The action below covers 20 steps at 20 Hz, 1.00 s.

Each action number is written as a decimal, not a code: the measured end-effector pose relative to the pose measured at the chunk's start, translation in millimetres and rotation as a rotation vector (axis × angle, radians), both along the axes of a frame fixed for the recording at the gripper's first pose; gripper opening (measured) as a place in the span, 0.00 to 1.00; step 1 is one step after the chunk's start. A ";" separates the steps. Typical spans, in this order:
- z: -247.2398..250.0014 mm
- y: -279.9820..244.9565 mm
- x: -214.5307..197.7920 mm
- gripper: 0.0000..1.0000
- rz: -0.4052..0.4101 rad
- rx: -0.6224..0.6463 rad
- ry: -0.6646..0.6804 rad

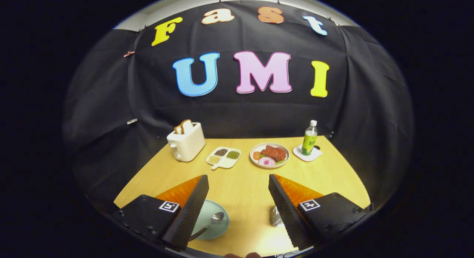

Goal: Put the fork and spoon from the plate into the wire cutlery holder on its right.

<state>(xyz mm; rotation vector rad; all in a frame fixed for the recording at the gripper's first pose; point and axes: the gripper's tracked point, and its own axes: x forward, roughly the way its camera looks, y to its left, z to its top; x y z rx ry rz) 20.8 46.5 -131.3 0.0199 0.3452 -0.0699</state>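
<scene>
My gripper (238, 181) is open and held above the near edge of the wooden table, with nothing between its fingers. A pale green plate (214, 222) lies low beside the left finger (192, 209), partly hidden by it. A metal spoon (212, 221) rests on the plate, its bowl pointing away from me. The fork is hidden from me. A bit of the wire cutlery holder (276, 217) peeks out beside the right finger (285, 209), to the right of the plate.
Far across the table stand a white toaster (186, 142) with bread, a divided condiment dish (223, 157), a plate of food (269, 155) and a green bottle (309, 138) on a white coaster (307, 154). Bare wood lies between the fingers and those things.
</scene>
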 end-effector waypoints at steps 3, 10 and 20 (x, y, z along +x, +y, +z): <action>-49.7 29.0 -3.9 1.00 0.069 0.006 0.171; -139.5 64.0 -9.0 1.00 0.130 -0.017 0.446; -242.0 94.7 -21.4 0.95 0.113 0.017 0.701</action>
